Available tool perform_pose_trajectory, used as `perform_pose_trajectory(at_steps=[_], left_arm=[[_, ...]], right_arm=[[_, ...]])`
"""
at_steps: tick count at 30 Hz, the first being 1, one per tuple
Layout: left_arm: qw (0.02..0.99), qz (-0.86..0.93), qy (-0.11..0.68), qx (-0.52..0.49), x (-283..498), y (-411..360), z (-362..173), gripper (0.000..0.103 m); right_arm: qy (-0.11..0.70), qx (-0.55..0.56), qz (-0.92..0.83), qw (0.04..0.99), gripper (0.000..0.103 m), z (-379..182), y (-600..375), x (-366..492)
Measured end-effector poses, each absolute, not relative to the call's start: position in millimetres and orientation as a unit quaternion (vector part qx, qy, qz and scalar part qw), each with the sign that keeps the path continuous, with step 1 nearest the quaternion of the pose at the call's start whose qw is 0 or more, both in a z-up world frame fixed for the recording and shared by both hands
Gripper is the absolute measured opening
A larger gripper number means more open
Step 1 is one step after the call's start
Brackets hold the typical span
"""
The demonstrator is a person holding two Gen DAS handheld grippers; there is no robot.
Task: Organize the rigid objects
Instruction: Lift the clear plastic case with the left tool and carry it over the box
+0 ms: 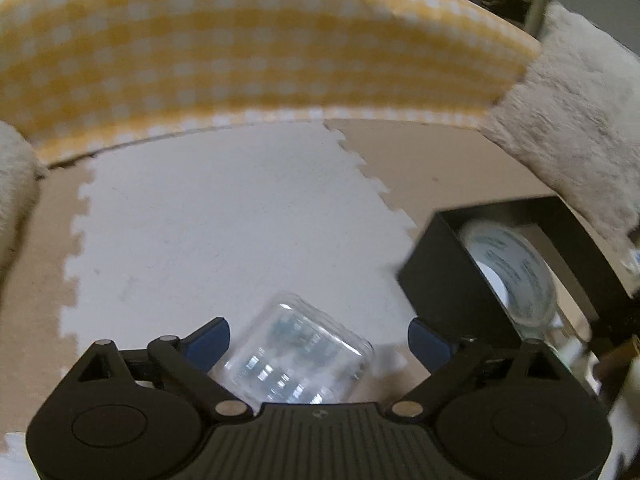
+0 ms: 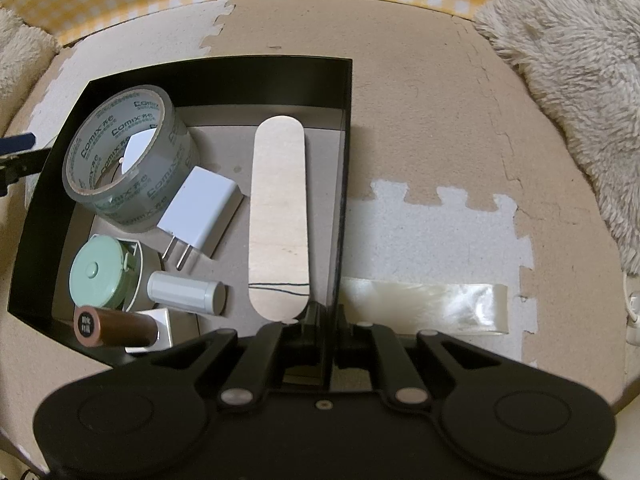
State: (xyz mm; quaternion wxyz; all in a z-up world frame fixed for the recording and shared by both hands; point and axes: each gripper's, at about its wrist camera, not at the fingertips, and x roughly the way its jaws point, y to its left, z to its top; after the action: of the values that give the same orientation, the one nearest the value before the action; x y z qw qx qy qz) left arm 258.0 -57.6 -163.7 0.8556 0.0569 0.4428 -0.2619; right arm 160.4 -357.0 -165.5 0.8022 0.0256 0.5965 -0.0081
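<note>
My left gripper (image 1: pixel 319 344) is open wide, pointing down at the white foam mat (image 1: pixel 224 216). A small clear plastic case (image 1: pixel 296 360) of metallic pieces lies tilted between its blue fingertips (image 1: pixel 208 344), and neither pad presses on it. My right gripper (image 2: pixel 326 316) is shut on the right wall of the black box (image 2: pixel 346 128). Inside the box lie a roll of clear tape (image 2: pixel 128 156), a white plug adapter (image 2: pixel 200 212), a flat wooden stick (image 2: pixel 280 216), a green round tape measure (image 2: pixel 100 276), a white cylinder (image 2: pixel 186 292) and a brown tube (image 2: pixel 116 326).
A yellow checked fabric wall (image 1: pixel 240 52) closes the far side. Fluffy cream blankets (image 2: pixel 580 100) lie at both sides. A strip of clear tape (image 2: pixel 424 306) is stuck on the mat right of the box. The black box (image 1: pixel 440 272) stands just right of my left gripper.
</note>
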Motion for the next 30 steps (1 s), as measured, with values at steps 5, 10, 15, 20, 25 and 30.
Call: perform_pose_trajectory(at_steps=[5, 10, 15, 20, 25, 30], left_arm=[[0.827, -0.292, 0.474, 0.082, 252.1, -63.7, -156.1, 0.087], [0.821, -0.282, 0.467, 0.169, 240.3, -82.3, -160.1, 0.081], [0.838, -0.260, 0.436, 0.201, 251.6, -81.2, -166.4, 0.088], [0.829, -0.284, 0.459, 0.148, 272.4, -67.4, -174.8, 0.093], [0.797, -0.323, 0.482, 0.169, 273.4, -65.3, -177.5, 0.093], [0.781, -0.332, 0.508, 0.145, 268.8, -63.7, -175.5, 0.090]], right_arm=[[0.596, 0.024, -0.008, 0.802, 0.008, -165.4, -357.3, 160.4], [0.596, 0.022, -0.009, 0.802, 0.008, -165.4, -357.2, 160.1], [0.595, 0.017, -0.008, 0.803, 0.008, -165.3, -357.0, 159.9], [0.596, 0.020, -0.006, 0.803, 0.008, -166.1, -360.0, 161.5], [0.595, 0.024, -0.006, 0.803, 0.008, -166.1, -360.4, 160.9], [0.595, 0.022, -0.007, 0.803, 0.008, -166.4, -359.8, 161.4]])
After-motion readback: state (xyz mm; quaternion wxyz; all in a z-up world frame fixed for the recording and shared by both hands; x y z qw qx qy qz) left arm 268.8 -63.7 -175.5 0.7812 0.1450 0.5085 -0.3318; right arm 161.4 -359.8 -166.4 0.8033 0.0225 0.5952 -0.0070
